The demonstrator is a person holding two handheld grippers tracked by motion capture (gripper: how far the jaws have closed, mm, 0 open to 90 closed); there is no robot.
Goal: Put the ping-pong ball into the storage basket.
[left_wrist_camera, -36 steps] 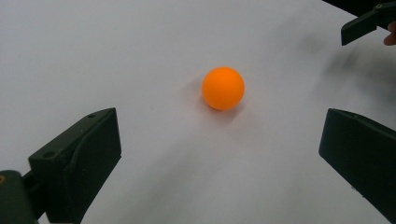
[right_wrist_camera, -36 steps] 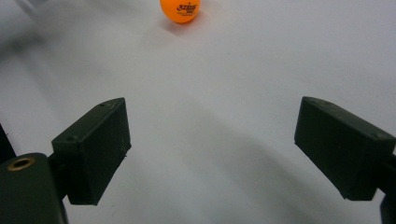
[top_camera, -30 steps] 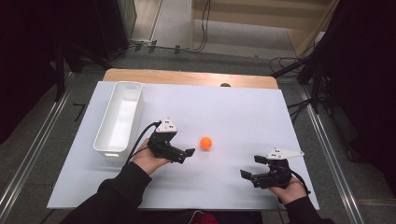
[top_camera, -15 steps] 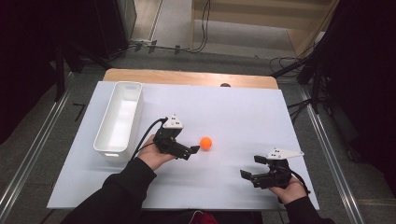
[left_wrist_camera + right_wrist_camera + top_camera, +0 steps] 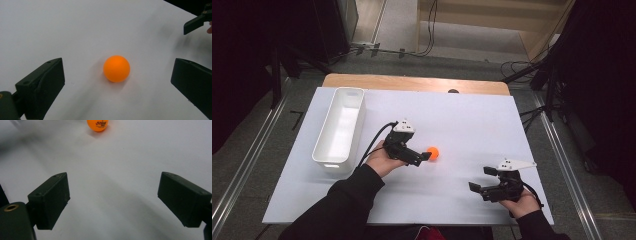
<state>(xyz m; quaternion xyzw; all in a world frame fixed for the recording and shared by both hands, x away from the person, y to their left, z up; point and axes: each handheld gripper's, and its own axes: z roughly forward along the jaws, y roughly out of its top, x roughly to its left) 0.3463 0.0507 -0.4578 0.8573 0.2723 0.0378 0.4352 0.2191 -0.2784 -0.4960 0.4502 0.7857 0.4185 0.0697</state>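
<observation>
Left gripper is mid-frame in the high view, jaws wide apart, with the ball just off its tips. In the left gripper view the ball sits on the sheet between the jaws but ahead of them, a bit nearer the right one; it touches neither.

Right gripper sits lower right in the high view, well apart from the ball, jaws also spread and empty. Its own view has the ball at the top edge, far off.

Risks, as I judge them:
- Ball is round, light and free on a smooth sheet — any touch from one jaw before the other will likely send it rolling. The off-centre position makes a right-jaw-first contact plausible.
- Closing now would probably pinch only the near edge of the ball and squirt it forward. Jaws need to be further along it first.
- Coming in too low could drag the jaw tips on the sheet and nudge the ball ahead of the closure.
- If it rolls, nothing nearby stops it; the bin is at upper left, on the far side of the hand.
- Hard clamp on a thin shell — could pop out sideways.
</observation>
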